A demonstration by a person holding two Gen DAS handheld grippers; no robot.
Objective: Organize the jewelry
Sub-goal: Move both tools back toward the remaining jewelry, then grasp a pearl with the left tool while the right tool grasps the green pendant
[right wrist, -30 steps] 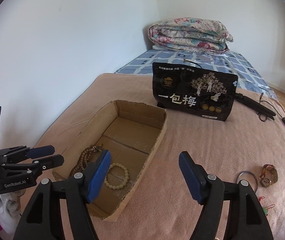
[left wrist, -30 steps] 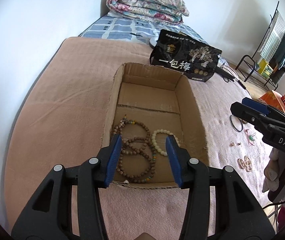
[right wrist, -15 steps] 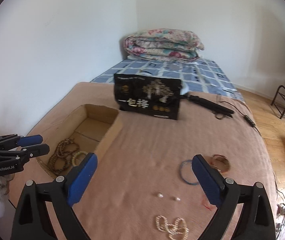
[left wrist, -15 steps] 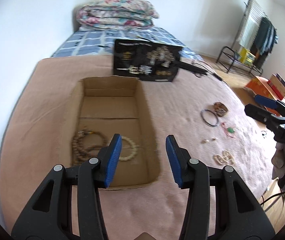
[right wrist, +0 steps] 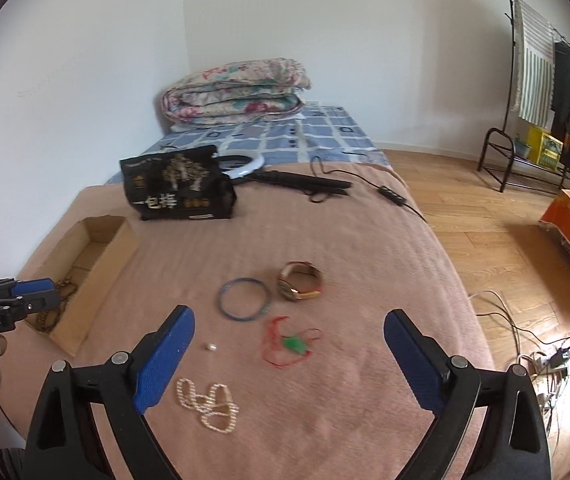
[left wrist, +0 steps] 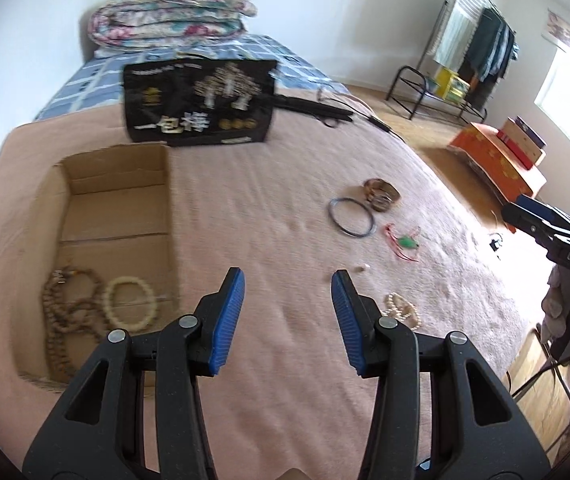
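An open cardboard box [left wrist: 157, 184] [right wrist: 97, 264] lies on the pink bed cover and holds brown bead strings [left wrist: 65, 312] and a cream bead bracelet [left wrist: 131, 304]. Loose on the cover are a blue bangle [right wrist: 245, 300] [left wrist: 351, 216], a gold watch [right wrist: 300, 286] [left wrist: 381, 194], a green pendant on red cord [right wrist: 295, 345] [left wrist: 407, 242], a small pearl [right wrist: 211, 347] and a pearl strand [right wrist: 209, 402] [left wrist: 403, 310]. My left gripper [left wrist: 287, 296] is open and empty, right of the box. My right gripper [right wrist: 289, 336] is wide open and empty, above the loose pieces.
A black printed bag [right wrist: 177, 190] stands behind the box. A black hair iron with cable [right wrist: 305, 182] lies further back, a folded quilt [right wrist: 237, 92] at the head. The bed's right edge drops to a wooden floor [right wrist: 505, 248] with cables, a clothes rack [right wrist: 545, 80].
Both grippers have swung right, away from the box toward the loose jewelry. The left gripper no longer hovers over the box. The right gripper has opened wider.
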